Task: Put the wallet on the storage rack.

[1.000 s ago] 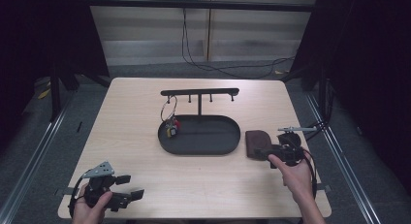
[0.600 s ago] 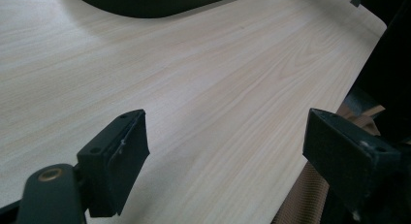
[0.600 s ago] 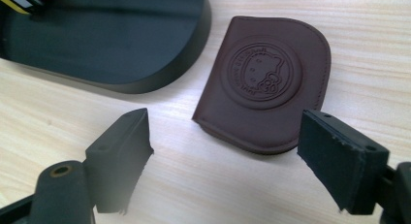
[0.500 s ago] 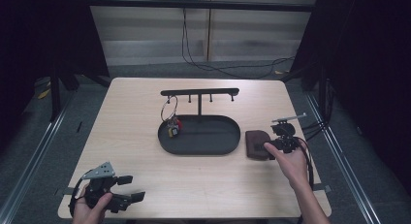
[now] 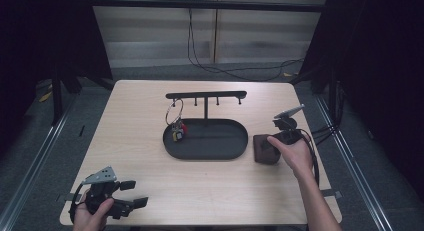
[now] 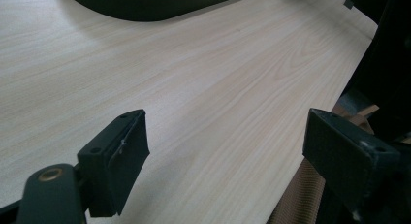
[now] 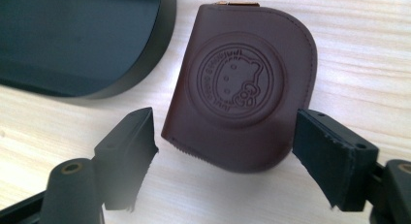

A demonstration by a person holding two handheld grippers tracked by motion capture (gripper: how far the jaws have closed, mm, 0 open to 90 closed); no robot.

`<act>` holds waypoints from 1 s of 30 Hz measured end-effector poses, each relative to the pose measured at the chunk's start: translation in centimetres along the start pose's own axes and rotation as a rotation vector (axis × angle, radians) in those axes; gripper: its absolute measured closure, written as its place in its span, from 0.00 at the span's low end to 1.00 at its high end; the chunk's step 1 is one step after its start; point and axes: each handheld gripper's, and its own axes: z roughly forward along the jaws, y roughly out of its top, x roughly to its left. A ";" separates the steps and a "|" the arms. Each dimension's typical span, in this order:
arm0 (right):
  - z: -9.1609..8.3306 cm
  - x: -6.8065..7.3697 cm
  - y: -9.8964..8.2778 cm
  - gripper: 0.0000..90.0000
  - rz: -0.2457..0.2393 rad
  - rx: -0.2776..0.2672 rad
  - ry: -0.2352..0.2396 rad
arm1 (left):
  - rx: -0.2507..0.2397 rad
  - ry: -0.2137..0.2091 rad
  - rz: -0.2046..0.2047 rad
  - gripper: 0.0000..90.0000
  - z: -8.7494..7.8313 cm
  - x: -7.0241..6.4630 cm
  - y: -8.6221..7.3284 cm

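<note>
A brown leather pouch (image 5: 261, 152) (image 7: 240, 88) with an embossed round emblem lies flat on the wooden table, just right of a black oval tray (image 5: 205, 156). My right gripper (image 5: 270, 145) (image 7: 225, 124) hovers over the pouch, open. Its jaws straddle the pouch's near end without touching it, and they have just been closing a little. My left gripper (image 5: 134, 193) (image 6: 228, 132) rests open at the table's front left corner with only bare wood between its jaws.
The tray (image 7: 145, 73) (image 6: 145, 3) carries a T-shaped rack (image 5: 206, 95). A key ring with keys (image 5: 175, 122) hangs from the rack's left hook. The table's right edge (image 5: 320, 156) is close to the right hand. Cables trail on the floor behind.
The right hand has carried its gripper away from the person and slightly left, onto the pouch. The left gripper has stayed put.
</note>
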 end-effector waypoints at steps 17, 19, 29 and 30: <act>1.9 -2.3 2.1 0.26 0.076 0.095 -0.014 | 0.004 0.000 0.003 0.18 -0.1 0.2 0.0; 2.0 -2.4 2.1 0.26 0.069 0.096 -0.012 | 0.001 0.001 0.001 0.18 -0.1 0.2 0.0; 3.5 -1.9 2.4 0.23 0.063 0.107 -0.010 | -0.015 0.007 -0.006 0.18 -0.4 0.5 0.0; 3.6 -1.9 2.3 0.22 0.064 0.111 -0.010 | -0.015 0.010 0.000 0.18 -0.5 0.6 0.0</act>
